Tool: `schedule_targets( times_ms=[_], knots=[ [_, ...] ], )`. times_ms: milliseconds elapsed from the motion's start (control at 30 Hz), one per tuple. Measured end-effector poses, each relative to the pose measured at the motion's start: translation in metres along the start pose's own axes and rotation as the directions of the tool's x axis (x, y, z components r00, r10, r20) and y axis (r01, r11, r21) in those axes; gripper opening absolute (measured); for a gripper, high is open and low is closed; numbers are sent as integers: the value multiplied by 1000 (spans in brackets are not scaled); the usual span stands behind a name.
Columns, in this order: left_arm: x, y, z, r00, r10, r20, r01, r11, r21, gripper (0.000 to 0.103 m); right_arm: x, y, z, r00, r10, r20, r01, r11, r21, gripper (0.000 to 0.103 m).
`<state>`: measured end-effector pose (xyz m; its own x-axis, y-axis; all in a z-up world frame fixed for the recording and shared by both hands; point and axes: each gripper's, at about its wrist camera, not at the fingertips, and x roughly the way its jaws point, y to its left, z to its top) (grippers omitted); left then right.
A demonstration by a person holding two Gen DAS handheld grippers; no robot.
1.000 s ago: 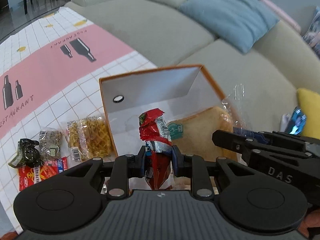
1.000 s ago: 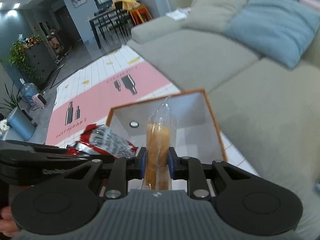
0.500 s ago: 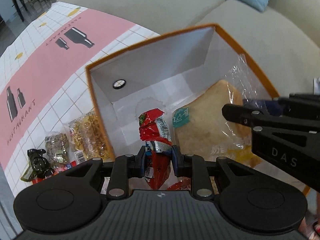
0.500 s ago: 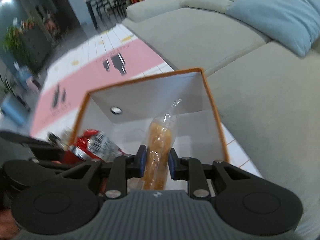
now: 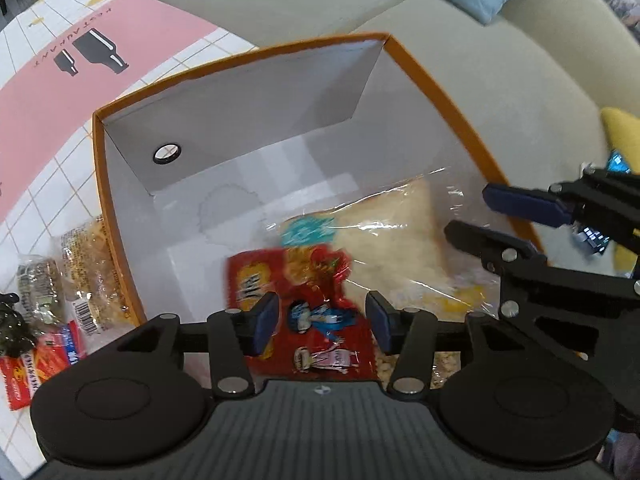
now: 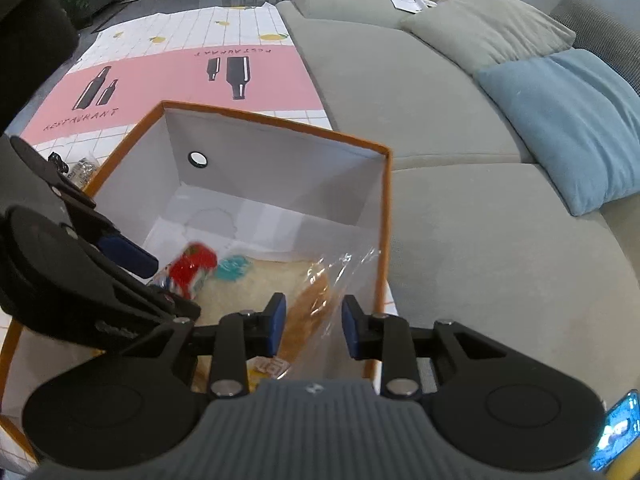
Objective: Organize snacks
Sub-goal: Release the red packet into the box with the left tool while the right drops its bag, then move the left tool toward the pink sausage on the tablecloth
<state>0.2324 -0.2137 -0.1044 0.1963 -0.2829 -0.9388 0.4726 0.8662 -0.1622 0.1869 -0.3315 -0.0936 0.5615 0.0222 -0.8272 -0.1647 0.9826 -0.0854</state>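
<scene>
L tool (image 5: pixel 322 322) opening, red pkt (image 5: pixel 316 320) loose; R tool (image 6: pixel 313 322) opening round bread bag (image 6: pixel 316 300).

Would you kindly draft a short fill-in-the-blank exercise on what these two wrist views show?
1. The box taking the snacks has a rim coloured ____.
2. The left tongs are opening above a snack packet whose main colour is ____.
3. The clear bag of bread between the pads of the right tongs leans against the box's ____ wall, as the right wrist view shows it.
4. The snacks still outside the box lie on a ____.

Missing words: orange; red; right; tablecloth
</scene>
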Motion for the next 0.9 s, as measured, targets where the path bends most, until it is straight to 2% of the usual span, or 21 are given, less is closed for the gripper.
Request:
schedule_targets(
  times_ms=[167,200,300,467,567,700,800,900],
  knots=[
    [-26,9,-6,997,-29,75,32,998,-47,60,-12,0,-4,995,96,-15,-96,995,38,34],
    [-34,11,-9,995,-19,97,25,998,-58,60,-13,3,-7,993,117,-22,-116,993,25,38],
    [-54,18,-19,988,31,148,-19,996,-87,60,-11,15,-16,989,143,-40,-142,990,22,38],
    [-78,41,-36,978,65,200,-31,985,-168,60,-9,26,-11,967,255,-1,-252,958,137,37],
    [-91,52,-50,971,112,213,-66,976,-209,60,3,35,-1,972,232,21,-232,956,180,36],
    [-101,69,-64,965,146,216,-91,964,-248,60,26,39,8,976,218,5,-212,944,253,12],
    [-109,80,-76,961,177,214,-113,953,-281,60,36,45,9,977,212,-24,-198,942,271,1],
    [-112,90,-86,962,175,209,-105,946,-307,60,29,54,4,978,206,-40,-189,947,258,0]
  ],
)
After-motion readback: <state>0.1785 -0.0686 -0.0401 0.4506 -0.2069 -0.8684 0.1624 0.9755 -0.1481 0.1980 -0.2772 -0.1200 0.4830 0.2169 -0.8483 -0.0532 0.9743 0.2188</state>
